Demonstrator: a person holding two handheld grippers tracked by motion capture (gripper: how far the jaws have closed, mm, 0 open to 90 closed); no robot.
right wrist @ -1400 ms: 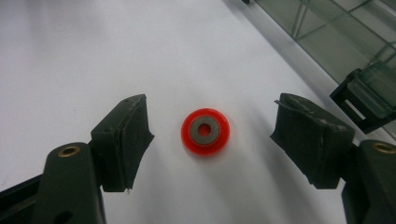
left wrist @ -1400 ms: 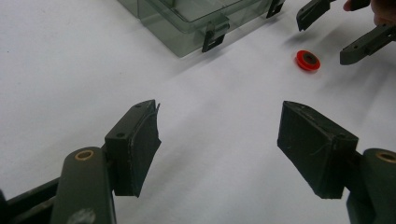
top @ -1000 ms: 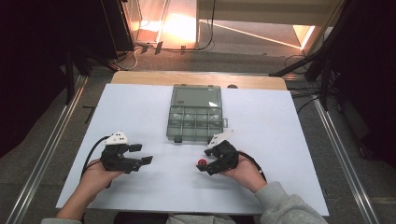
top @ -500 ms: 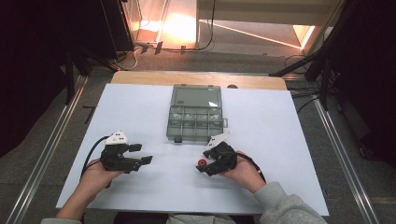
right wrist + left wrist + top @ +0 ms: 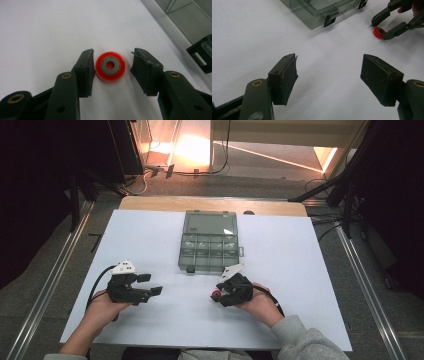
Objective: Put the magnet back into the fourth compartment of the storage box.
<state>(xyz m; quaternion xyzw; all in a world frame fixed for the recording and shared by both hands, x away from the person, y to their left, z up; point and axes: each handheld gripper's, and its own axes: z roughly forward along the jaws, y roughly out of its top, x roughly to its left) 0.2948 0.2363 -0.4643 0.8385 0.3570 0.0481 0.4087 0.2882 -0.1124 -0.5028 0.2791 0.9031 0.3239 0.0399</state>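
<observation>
The right gripper [image 5: 112, 66] has just been closing its jaws around a red ring [image 5: 110, 66] flat on the white bench [image 5: 280, 320] — not pinching yet. The left gripper [image 5: 329, 75] gapes, holding nothing. The clear box [image 5: 209, 241] sits near — its insides are blurry.

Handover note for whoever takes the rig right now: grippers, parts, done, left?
Right gripper: fingers have just been closing around the red ring, which lies flat on the white table; the left one looks at or near its edge, a small gap shows on the other side. Not gripped yet.
Left gripper: open, nothing between its fingers.
Clear compartment box: closed as far as I can tell, beyond the ring.
Done: ring framed.
Left: probably finish the pinch and lift.
</observation>
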